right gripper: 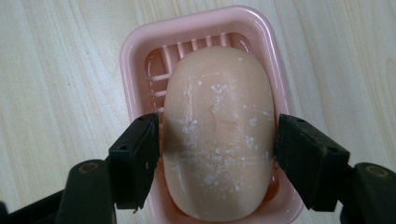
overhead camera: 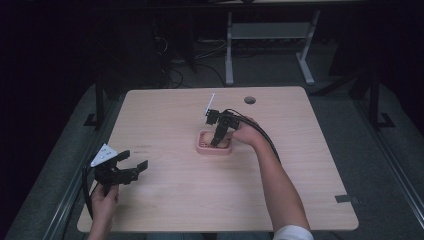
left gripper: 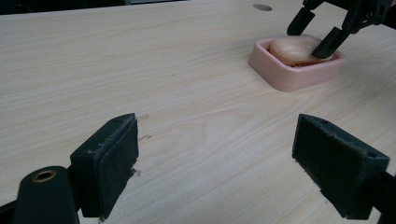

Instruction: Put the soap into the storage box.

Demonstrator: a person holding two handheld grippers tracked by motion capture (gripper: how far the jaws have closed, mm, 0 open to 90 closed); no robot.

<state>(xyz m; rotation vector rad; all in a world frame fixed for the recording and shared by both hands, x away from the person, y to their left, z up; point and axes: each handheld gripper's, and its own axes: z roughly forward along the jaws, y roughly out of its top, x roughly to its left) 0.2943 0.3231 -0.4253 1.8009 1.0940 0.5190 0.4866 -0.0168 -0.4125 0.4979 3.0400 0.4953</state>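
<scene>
Pink dish [right gripper: 135, 56] at frame centre is cradling soap [right gripper: 217, 130]; right tool [right gripper: 217, 154] is pinching it, while left tool [left gripper: 215, 163], lower left, is spreading wide.

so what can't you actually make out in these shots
- Floor of the pink soap dish: right gripper view, mostly covered by the soap.
- Soap's near end: right gripper view, cut off by the bottom edge.
- Whether the right claw is pressing the soap or only bracketing it: the pads sit at its sides, contact unclear.
- Soap in the high view: too small, hidden behind the claw.
- Room beyond the table: high view, too dark.
</scene>
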